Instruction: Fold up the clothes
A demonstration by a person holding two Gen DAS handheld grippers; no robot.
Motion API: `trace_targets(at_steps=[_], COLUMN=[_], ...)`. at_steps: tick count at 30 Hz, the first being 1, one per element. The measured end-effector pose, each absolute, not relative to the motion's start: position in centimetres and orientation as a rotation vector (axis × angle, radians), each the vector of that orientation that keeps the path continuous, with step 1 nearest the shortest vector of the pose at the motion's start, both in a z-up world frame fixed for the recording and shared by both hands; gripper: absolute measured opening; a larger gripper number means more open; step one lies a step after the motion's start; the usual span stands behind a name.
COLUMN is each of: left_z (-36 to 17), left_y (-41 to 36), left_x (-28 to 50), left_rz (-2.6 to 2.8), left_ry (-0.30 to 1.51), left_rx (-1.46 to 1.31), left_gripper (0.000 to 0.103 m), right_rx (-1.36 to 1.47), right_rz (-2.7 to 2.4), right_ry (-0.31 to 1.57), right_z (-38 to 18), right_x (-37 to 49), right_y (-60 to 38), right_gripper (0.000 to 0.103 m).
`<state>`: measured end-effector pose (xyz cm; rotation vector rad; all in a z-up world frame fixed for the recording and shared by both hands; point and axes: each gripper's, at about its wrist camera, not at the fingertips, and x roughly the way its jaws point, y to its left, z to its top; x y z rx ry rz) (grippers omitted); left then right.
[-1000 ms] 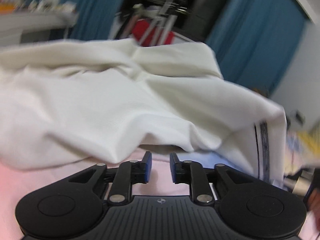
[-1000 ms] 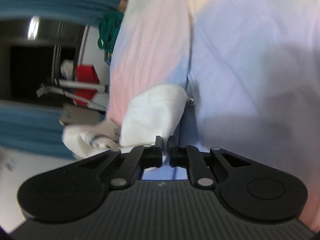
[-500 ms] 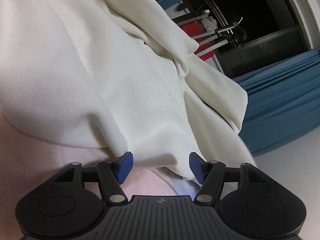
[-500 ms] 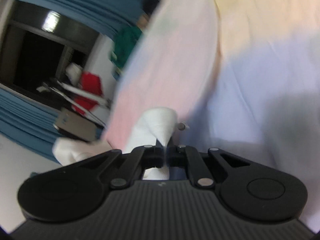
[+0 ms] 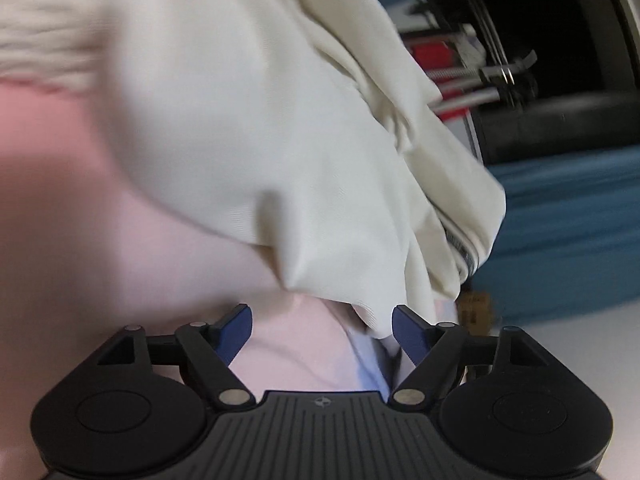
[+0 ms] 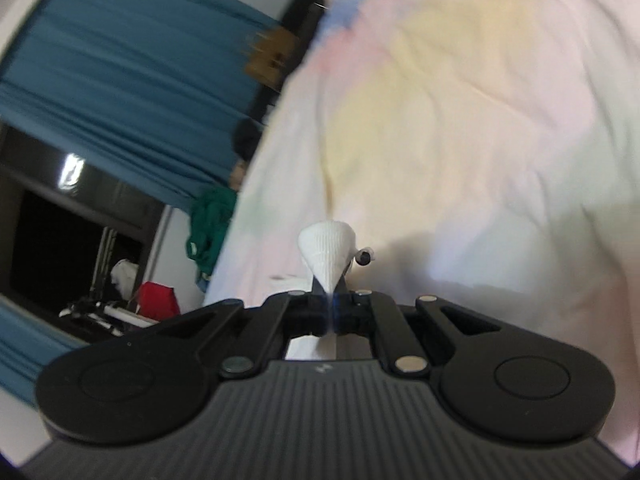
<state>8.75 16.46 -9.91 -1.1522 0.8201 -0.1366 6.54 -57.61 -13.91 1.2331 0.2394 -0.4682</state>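
A cream-white garment (image 5: pixel 260 128) lies bunched over a pastel pink sheet (image 5: pixel 132 248) and fills most of the left wrist view; a dark striped trim shows at its right edge. My left gripper (image 5: pixel 322 328) is open, its blue-padded fingers spread just below the garment's hanging edge, holding nothing. My right gripper (image 6: pixel 332 312) is shut on a small fold of the white garment (image 6: pixel 326 256), which pokes up between the fingers above the pastel sheet (image 6: pixel 460 120). A small snap button (image 6: pixel 364 257) hangs beside the fold.
Blue curtains (image 5: pixel 568 232) hang behind the bed. A dark opening holds a metal rack with something red (image 5: pixel 436 54), also in the right wrist view (image 6: pixel 158 298). A green cloth (image 6: pixel 210 228) and a brown box (image 6: pixel 272 56) sit past the sheet's edge.
My left gripper opened wide from nearly shut and swung right along the garment's edge. My right gripper stayed shut on the fold and turned, so the pinched cloth now looks smaller.
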Motion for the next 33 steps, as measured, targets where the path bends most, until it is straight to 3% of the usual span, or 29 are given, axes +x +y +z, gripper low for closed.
trace_targets(at_steps=[6, 10, 14, 15, 17, 20, 33], left_z=[-11.4, -12.7, -13.3, -13.1, -12.5, -11.8, 0.8], left_y=[19.5, 20.9, 21.7, 21.9, 22.4, 23.1, 30.3], left_x=[6.1, 5.3, 5.1, 5.1, 5.3, 5.5, 1.1], left_rz=[0.014, 0.103, 0.167, 0.172, 0.181, 0.194, 0.103], left_ry=[0.687, 0.61, 0.583, 0.601, 0.64, 0.697, 0.622], left_rx=[-1.388, -1.511, -1.546, -1.535, -1.51, -1.472, -1.252], left_gripper=[0.081, 0.075, 0.047, 0.045, 0.025, 0.013, 0.004], right_rx=[1.117, 1.089, 1.095, 1.097, 1.116, 1.148, 1.046], right_rz=[-0.444, -0.448, -0.454, -0.454, -0.459, -0.466, -0.411], right_ry=[0.213, 0.197, 0.182, 0.181, 0.186, 0.196, 0.233], right_z=[-12.0, -11.4, -11.4, -11.4, -11.2, -10.9, -5.7], right_x=[6.8, 6.5, 6.9, 7.0, 7.3, 7.7, 5.2], right_y=[-56.5, -56.5, -56.6, -56.5, -56.6, -56.8, -61.2], right_gripper=[0.006, 0.006, 0.006, 0.006, 0.006, 0.006, 0.006])
